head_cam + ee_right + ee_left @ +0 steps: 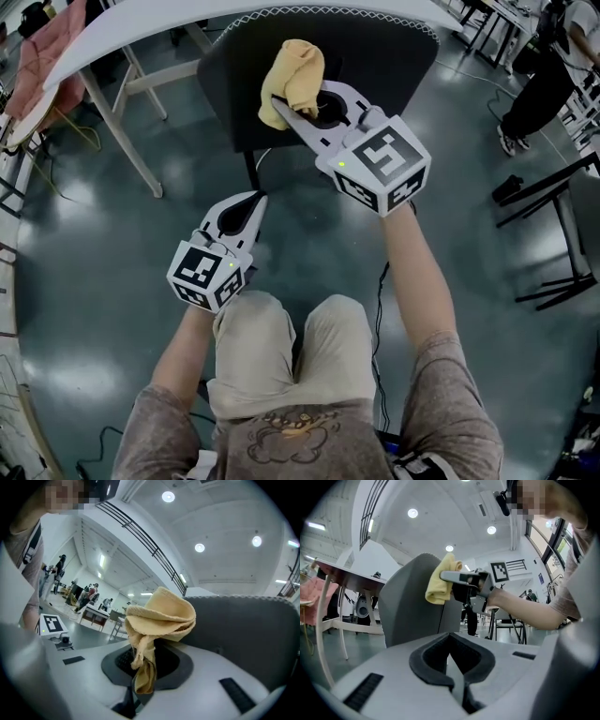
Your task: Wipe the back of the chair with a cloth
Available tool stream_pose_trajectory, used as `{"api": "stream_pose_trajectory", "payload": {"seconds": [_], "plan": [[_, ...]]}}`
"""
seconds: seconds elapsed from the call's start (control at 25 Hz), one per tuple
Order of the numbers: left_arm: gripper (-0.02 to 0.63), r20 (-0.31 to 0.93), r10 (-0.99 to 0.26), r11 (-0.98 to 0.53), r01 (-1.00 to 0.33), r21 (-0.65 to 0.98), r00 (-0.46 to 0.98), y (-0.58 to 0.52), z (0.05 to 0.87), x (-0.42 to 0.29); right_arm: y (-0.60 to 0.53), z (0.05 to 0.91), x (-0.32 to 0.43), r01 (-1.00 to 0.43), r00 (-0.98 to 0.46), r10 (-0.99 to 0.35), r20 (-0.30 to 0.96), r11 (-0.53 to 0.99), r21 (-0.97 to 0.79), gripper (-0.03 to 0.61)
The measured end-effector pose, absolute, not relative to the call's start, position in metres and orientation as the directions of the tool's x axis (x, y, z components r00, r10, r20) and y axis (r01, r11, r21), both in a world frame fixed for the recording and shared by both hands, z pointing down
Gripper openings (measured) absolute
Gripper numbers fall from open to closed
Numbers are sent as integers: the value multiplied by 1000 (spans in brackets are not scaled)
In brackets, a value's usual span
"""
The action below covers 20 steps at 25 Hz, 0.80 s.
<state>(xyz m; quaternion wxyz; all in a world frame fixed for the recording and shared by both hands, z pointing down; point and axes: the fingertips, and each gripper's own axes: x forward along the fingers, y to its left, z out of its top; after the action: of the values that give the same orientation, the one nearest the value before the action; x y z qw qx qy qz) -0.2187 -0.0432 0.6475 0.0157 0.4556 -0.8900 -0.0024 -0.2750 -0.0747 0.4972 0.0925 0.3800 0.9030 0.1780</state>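
Cloth | clamped in right gripper, at chair back | left gripper closed, empty

Head view looks steeply down; both gripper views look upward along their jaws. All share the chair back.

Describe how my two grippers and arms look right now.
The left gripper and right gripper are white with dark jaw linings. Each carries a cube of black-and-white square markers with a green light. The person wears grey short sleeves.
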Motion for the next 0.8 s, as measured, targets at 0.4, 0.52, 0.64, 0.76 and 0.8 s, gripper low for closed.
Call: {"api": "stream_pose_trajectory", "payload": {"seconds": [0.4,0.52,0.64,0.76,0.8], "plan": [[8,24,-834,551,-834,18,-551,-59,658,-212,-242,544,-274,440,-885,465,2,837,326,64],[9,27,-834,551,-834,13,-550,-57,659,-215,-278,557,-279,393,-914,404,34,864,313,64],[8,28,-834,551,-834,12,-551,-57,660,-218,-307,572,-287,350,-936,343,79,887,301,64],[8,27,-834,552,-834,11,-552,-57,659,-219,-324,580,-294,324,-946,309,98,906,273,64],[9,27,-833,553,-833,11,-553,-56,660,-220,-325,583,-297,323,-946,305,108,906,272,64]]}}
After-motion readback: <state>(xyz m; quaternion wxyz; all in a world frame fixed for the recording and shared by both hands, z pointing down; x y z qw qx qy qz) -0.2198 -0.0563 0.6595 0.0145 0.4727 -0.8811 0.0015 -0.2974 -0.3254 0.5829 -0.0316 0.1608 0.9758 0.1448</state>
